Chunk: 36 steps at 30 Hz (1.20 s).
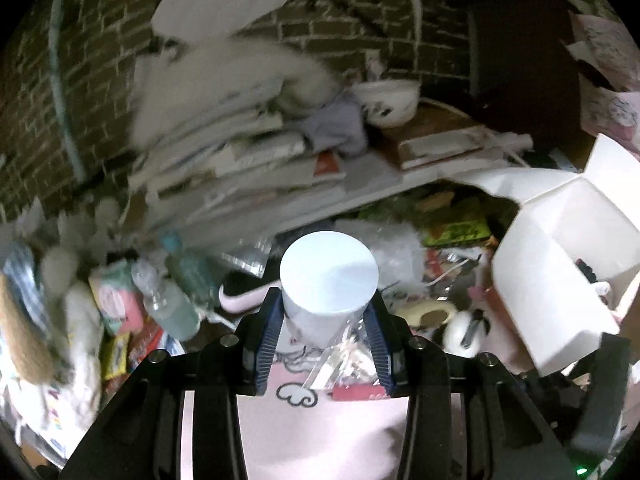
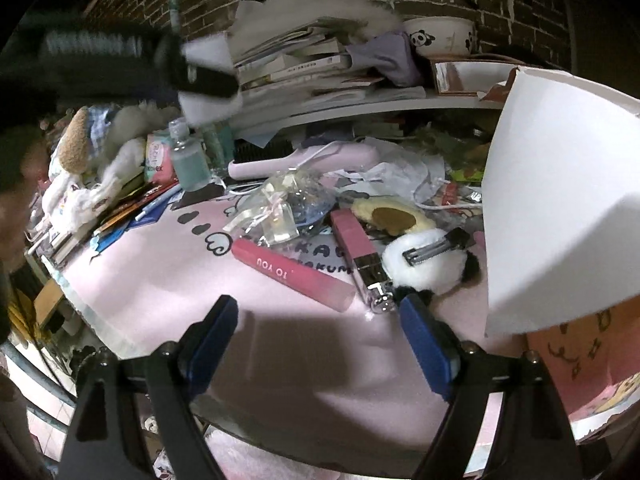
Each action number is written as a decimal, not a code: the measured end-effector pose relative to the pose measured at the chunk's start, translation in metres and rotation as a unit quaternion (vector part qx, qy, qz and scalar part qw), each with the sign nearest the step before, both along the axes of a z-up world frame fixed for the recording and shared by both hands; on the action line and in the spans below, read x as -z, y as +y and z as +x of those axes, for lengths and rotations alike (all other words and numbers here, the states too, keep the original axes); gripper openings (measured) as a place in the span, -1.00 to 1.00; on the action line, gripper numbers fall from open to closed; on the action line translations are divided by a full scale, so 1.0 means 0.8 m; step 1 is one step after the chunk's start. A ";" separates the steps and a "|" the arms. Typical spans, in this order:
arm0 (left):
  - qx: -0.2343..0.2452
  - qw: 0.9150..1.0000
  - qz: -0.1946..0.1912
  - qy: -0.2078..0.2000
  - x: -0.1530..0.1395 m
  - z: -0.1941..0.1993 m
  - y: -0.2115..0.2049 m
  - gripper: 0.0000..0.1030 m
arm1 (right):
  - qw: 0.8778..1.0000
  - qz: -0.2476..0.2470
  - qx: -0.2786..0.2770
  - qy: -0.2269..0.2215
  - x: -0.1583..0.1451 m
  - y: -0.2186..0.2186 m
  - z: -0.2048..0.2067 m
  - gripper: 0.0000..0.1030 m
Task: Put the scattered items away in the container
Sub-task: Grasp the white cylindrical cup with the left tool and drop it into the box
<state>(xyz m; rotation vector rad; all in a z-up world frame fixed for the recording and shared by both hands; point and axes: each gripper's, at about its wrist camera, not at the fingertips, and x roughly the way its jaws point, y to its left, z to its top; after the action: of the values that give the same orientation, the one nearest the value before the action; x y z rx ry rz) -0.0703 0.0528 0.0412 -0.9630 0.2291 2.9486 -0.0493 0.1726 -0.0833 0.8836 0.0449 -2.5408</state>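
Note:
My left gripper (image 1: 326,312) is shut on a white round jar (image 1: 329,276) and holds it up above the pink mat (image 1: 312,432). The white open box (image 1: 560,256) stands to its right, and in the right wrist view (image 2: 560,208) it fills the right side. My right gripper (image 2: 320,320) is open and empty, low over the pink mat (image 2: 168,280). Ahead of it lie a pink tube (image 2: 292,274), a pink lipstick box (image 2: 358,248), a panda plush with a clip (image 2: 428,260), an avocado plush (image 2: 388,216) and a clear ribbon bag (image 2: 284,204). The left gripper shows blurred at upper left.
A shelf with stacked books (image 2: 304,64) and a panda bowl (image 2: 440,36) runs along the brick wall. A clear bottle (image 2: 188,160), a pink hairbrush (image 2: 304,160), plush toys (image 2: 80,148) and papers crowd the mat's far and left edges.

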 end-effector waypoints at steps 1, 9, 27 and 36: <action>0.006 1.000 -0.006 0.004 -0.005 0.002 0.007 -0.30 | 1.000 -0.001 0.000 0.000 0.001 0.001 0.001 0.58; 0.071 0.997 -0.021 0.012 -0.032 0.007 0.063 -0.30 | 1.000 -0.009 -0.003 -0.001 0.003 0.010 0.007 0.58; 0.293 0.944 0.045 -0.142 -0.033 -0.040 0.220 -0.30 | 0.999 -0.033 0.001 0.002 0.009 0.036 0.022 0.59; 0.314 0.918 0.002 -0.244 0.009 -0.059 0.265 -0.29 | 0.999 -0.033 -0.008 0.002 0.011 0.039 0.027 0.59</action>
<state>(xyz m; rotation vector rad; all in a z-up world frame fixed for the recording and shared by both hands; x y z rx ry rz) -0.1175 0.2652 0.0340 -1.2869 0.4153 2.0647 -0.0275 0.2037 -0.0919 0.8496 -0.0299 -2.5148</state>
